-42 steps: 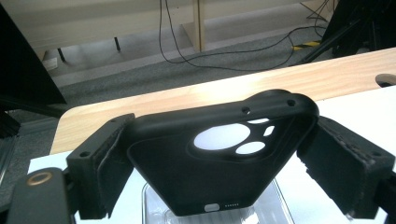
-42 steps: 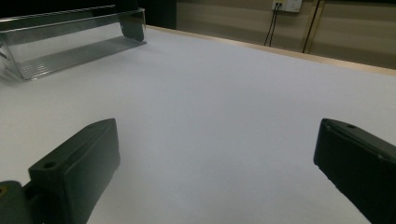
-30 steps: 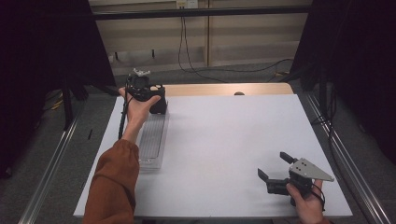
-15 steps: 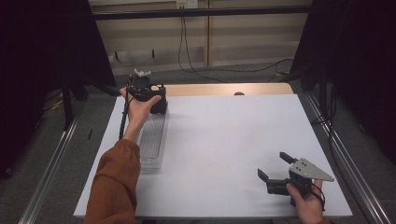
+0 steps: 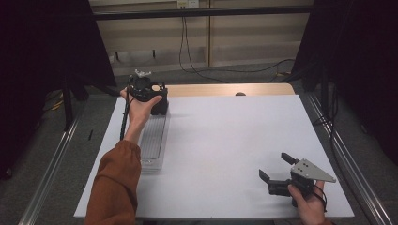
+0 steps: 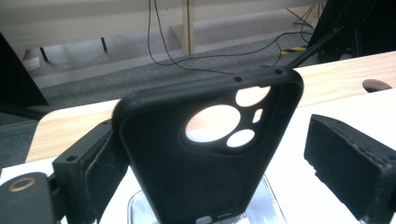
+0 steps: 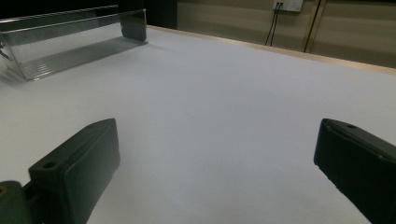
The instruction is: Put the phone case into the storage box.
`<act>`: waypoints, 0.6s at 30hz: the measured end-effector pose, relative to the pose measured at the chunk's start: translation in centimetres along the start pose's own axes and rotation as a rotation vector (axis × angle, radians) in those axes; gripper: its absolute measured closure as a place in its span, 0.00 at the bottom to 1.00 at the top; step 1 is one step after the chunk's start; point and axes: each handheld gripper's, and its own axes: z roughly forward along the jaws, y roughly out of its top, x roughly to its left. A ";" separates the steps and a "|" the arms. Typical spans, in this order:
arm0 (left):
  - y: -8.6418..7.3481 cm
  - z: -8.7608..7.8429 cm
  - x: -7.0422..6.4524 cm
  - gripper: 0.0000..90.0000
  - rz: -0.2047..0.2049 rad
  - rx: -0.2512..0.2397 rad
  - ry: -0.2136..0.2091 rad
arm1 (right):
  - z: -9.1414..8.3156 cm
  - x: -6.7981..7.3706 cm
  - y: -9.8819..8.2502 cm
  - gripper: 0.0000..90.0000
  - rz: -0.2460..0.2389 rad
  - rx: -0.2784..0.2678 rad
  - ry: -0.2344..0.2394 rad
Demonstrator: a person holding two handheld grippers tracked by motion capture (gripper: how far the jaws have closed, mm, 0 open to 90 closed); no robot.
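Phone case (image 6: 205, 158) bottom edge cut off by frame.

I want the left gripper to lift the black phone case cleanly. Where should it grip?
Probably across the phone case's two long side edges, below the camera cutouts, coming straight on as the left gripper now faces it. The case stands upright in the clear tray, between open jaws; one pad looks near an edge.

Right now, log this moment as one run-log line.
left gripper: jaws open around black silicone phone case, over clear plastic tray | right gripper: open, empty, near white table's front edge
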 end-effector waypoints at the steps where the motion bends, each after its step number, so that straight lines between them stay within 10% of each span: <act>1: 0.0 0.0 0.1 0.07 0.004 0.001 0.002 | 0.0 0.0 0.0 0.00 0.000 0.000 -0.001; 18: -0.2 -0.1 1.2 0.04 -0.014 -0.075 -0.023 | 0.0 0.0 0.0 0.00 0.001 -0.002 0.001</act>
